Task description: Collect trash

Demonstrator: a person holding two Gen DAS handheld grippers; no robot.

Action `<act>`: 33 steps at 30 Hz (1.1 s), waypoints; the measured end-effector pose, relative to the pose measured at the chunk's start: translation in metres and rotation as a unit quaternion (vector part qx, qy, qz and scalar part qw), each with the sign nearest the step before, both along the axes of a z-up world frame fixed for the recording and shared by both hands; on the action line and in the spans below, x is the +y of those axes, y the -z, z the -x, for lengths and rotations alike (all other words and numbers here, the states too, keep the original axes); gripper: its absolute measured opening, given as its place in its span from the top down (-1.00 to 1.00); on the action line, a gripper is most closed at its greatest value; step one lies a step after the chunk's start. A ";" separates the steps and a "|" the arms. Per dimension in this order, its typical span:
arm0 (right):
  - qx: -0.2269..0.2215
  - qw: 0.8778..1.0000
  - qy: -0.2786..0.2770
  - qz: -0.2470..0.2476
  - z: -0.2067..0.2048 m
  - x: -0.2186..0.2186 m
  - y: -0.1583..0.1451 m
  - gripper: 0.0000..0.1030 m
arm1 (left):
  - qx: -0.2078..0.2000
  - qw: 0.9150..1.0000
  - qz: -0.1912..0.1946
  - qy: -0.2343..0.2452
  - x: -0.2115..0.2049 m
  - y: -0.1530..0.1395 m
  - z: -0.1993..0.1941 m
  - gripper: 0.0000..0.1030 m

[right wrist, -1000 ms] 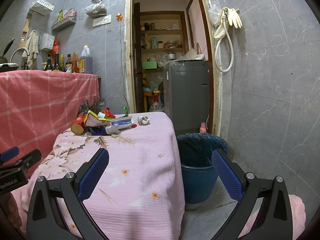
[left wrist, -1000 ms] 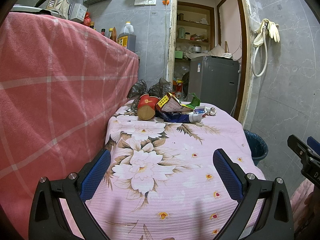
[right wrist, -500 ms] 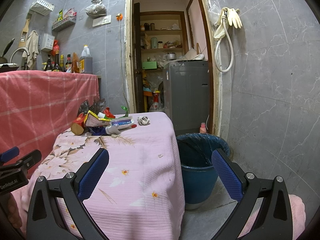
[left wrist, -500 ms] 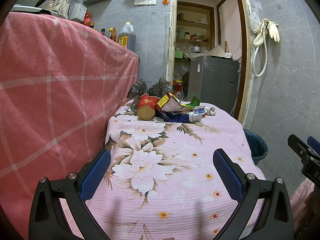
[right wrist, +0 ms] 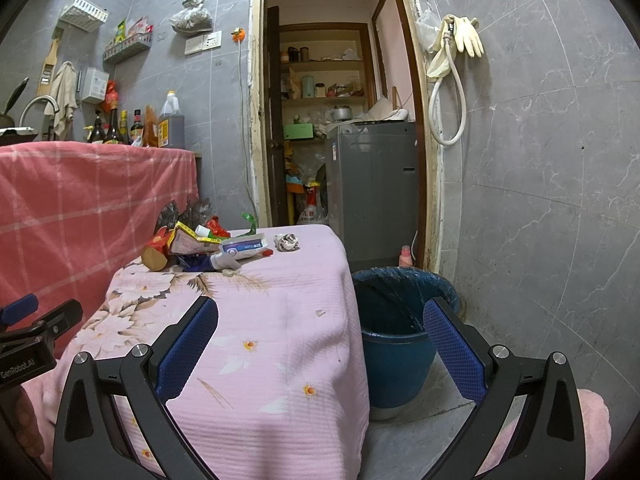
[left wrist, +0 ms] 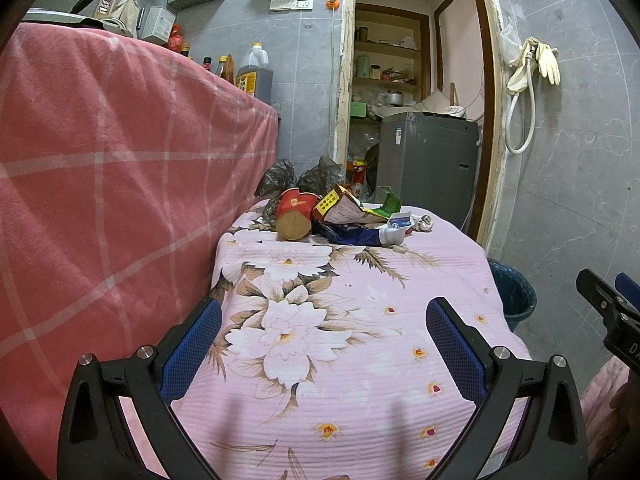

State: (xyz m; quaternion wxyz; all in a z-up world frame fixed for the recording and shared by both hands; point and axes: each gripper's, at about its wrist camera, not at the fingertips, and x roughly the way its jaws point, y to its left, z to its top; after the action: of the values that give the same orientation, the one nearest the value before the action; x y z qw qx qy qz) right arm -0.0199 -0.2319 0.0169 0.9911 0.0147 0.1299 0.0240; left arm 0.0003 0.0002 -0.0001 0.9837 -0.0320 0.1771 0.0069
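Both grippers are hovering empty with jaws spread wide: the left gripper (left wrist: 324,336) at the lower centre of its view, over the flowered pink surface (left wrist: 360,380), and the right gripper (right wrist: 320,336) at the lower centre of its own view. The trash pile (left wrist: 340,220) is sitting mid-frame at the surface's far end, well apart from both: a tipped red cup (left wrist: 294,218), a torn yellow carton (left wrist: 344,209), a toothpaste tube (right wrist: 242,247) and a crumpled wad (right wrist: 286,241). The blue bin (right wrist: 396,344) is standing on the floor just beside the surface, right of centre. Pieces are overlapping, so pinching one is likely to drag neighbours off the edge; the cup could roll.
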 end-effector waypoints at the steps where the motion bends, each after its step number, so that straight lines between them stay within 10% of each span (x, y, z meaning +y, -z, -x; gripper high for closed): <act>1: 0.000 1.000 0.000 0.000 0.000 0.000 0.000 -1.00 | 0.000 1.000 0.000 0.000 0.000 0.000 0.000 -0.94; 20: 0.005 1.000 -0.007 0.002 -0.007 0.001 -0.004 -1.00 | -0.002 1.000 -0.003 -0.006 0.002 -0.003 -0.010 -0.94; 33: 0.014 0.999 -0.049 0.012 -0.072 0.011 -0.036 -1.00 | 0.005 0.999 0.012 -0.032 0.026 -0.037 -0.087 -0.94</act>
State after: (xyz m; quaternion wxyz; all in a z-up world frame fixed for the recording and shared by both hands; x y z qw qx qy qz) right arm 0.0524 -0.2208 0.0530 0.9870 -0.0028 0.1442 0.0706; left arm 0.0871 0.0257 0.0371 0.9815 -0.0492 0.1812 0.0366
